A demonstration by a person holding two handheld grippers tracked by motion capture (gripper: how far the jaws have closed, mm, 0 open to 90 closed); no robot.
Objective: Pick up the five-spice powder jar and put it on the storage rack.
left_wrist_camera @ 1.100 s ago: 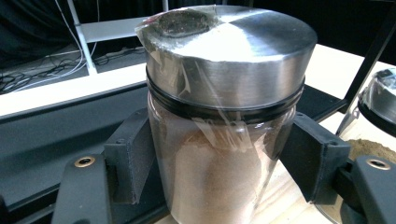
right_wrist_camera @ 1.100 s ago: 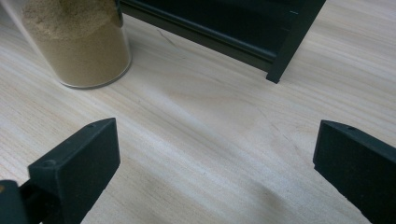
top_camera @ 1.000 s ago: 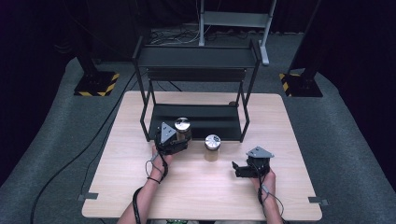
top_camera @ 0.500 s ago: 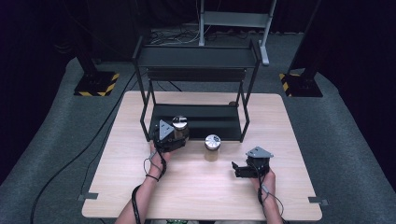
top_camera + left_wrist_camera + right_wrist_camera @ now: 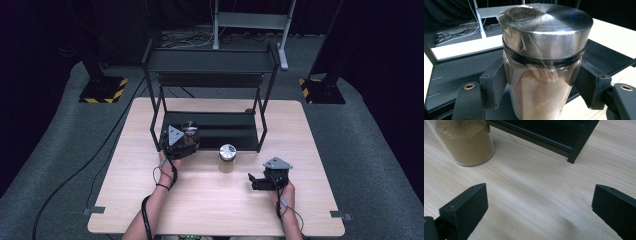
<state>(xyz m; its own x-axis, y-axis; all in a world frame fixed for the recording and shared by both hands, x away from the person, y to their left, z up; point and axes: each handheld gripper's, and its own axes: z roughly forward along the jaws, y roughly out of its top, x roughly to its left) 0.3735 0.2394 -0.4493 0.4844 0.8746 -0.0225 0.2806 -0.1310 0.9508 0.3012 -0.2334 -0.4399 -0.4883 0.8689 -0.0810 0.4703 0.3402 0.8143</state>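
A: What is the left gripper [image 5: 186, 140] doing?

B: Its two black jaws are clamped on the glass body of a spice jar [image 5: 544, 62], just under the brushed metal lid. The jar stands upright between them, holds a brown powder, and has clear tape running from the lid down the glass.

A: And where is that jar?

B: In the high view it sits at the front left of the black rack [image 5: 215, 127], over the lower shelf. I cannot tell whether its base touches the shelf.

A: The right gripper [image 5: 256, 182]?

B: Its jaws stand wide apart with nothing between them, only bare wood of the table [image 5: 531, 195]. In the high view it is low over the table's near right part, pointing left.

A: Anything near it?

B: A second jar [image 5: 227, 158], also metal-lidded and filled with a tan powder, stands upright on the table just in front of the rack, between the two grippers. The right gripper view shows its lower part at top left, well apart from the jaws, with a rack foot at top right.

A: Beyond the table?

B: Grey carpet [image 5: 370, 150], with cables trailing across it.
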